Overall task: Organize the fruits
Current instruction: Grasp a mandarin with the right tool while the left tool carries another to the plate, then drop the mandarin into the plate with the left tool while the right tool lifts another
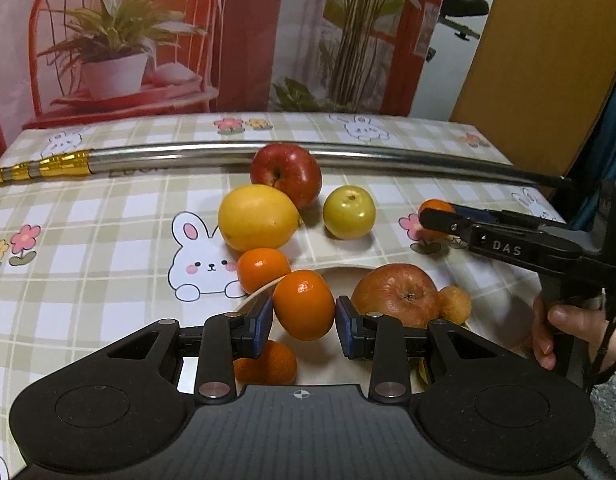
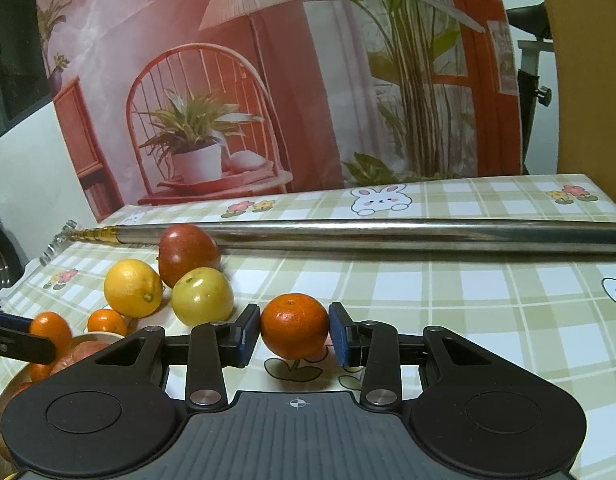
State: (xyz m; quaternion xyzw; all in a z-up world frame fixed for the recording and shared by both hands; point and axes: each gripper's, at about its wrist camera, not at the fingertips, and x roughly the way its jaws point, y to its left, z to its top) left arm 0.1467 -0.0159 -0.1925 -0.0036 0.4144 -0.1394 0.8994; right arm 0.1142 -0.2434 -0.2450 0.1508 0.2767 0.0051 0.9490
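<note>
Left tongs (image 1: pixel 304 316) clamped on a tangerine (image 1: pixel 303 305), pads touching both its flanks, fruit held above the pale bowl (image 1: pixel 340 270) at the near bench (image 1: pixel 88 248) edge. Bowl already holds a russet apple (image 1: pixel 396 294), a small yellow-brown fruit (image 1: pixel 455 304) and another tangerine (image 1: pixel 268 364) low under the left finger.

Right tongs (image 2: pixel 295 334) clamped on a second tangerine (image 2: pixel 294 326), which appears to sit at or just above the cloth; contact with the bench cannot be told.

Still loose on the bench beyond the bowl: lemon (image 1: pixel 258 222), red apple (image 1: pixel 286 174), green apple (image 1: pixel 349 212), small tangerine (image 1: pixel 263 269) against the bowl rim. Metal rod (image 1: pixel 388 156) lies crosswise behind them.

Key relation: bowl lies directly below the left tongs, and to the left of the right tongs. Judgement: left hand is nearer and likely to release first; right must carry leftward.
</note>
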